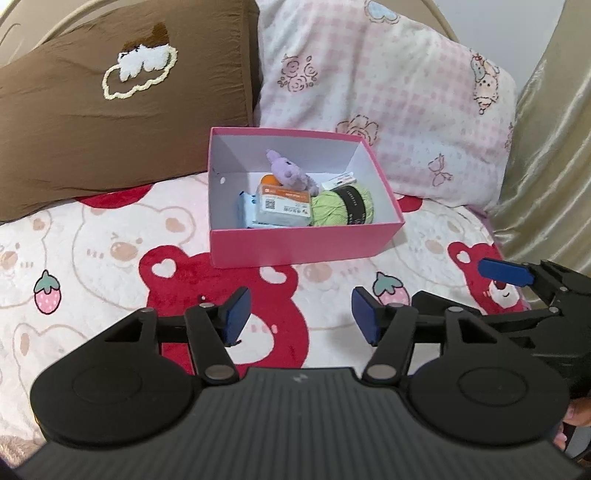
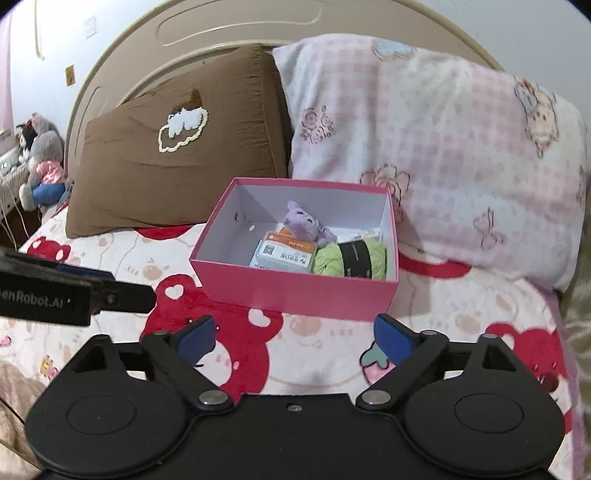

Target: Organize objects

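Observation:
A pink box [image 1: 295, 242] [image 2: 295, 291] with a white inside sits on the bear-print blanket in front of two pillows. In it lie a purple plush toy [image 1: 290, 171] [image 2: 306, 223], a green yarn ball [image 1: 341, 206] [image 2: 349, 258] with a black band, an orange-labelled packet [image 1: 282, 206] [image 2: 286, 253] and a blue pack [image 1: 247, 210]. My left gripper [image 1: 299, 319] hovers over the blanket short of the box, open and empty. My right gripper [image 2: 295, 339] is also short of the box, open wide, with nothing between its blue pads. The right gripper's blue fingertip [image 1: 504, 273] shows in the left wrist view.
A brown pillow [image 1: 110, 103] [image 2: 177, 155] and a pink checked pillow [image 1: 388, 96] [image 2: 443, 162] lean on the headboard [image 2: 221, 33] behind the box. Plush toys [image 2: 42, 162] sit beside the bed at far left. A golden curtain [image 1: 546, 147] hangs at the right.

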Available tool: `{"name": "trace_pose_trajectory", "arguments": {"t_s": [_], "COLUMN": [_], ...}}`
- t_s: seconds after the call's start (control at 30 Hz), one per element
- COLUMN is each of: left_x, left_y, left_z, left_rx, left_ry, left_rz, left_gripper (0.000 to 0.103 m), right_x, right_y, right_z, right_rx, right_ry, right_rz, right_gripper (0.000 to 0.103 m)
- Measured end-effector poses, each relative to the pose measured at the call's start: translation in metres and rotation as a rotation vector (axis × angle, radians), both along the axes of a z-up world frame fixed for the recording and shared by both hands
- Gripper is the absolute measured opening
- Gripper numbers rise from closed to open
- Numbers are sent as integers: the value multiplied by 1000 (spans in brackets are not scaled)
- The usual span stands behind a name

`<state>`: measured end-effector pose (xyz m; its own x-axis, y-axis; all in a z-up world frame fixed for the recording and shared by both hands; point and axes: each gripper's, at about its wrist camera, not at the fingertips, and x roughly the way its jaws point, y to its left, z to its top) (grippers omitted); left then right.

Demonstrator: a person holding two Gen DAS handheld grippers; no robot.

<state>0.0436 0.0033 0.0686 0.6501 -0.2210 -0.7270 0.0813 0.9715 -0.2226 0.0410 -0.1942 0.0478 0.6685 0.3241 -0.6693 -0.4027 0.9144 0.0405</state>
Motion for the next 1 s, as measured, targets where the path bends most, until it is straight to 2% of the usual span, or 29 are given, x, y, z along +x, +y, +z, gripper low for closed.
{"name": "trace_pose_trajectory", "arguments": {"t_s": [0.1,0.23,0.47,0.63,0.73,1.0], "left_x": [1,5,9,6,6,9], "left_y": [0,1,-4,-4,-3,-2], "left_z": [-4,-14,-30,-30,-31,-41], "left_rx": [25,19,35,17,8,56], "left_ry": [3,26,51,33,39,126], "left_rz": [10,23,30,32,34,70], "left_gripper": [63,67,79,97,102,103], "right_x": [2,3,6,9,11,4], "right_y": [2,5,0,-7,-11,-7], "right_z": [-7,-13,-15,-13,-16,-19], "right_rx": [-34,-84,-38,5,15,-36], "right_ry": [7,1,44,70,88,80], "right_rz": [-23,-54,-88,-109,-127,-130], "right_gripper": [97,97,97,97,97,97]}}
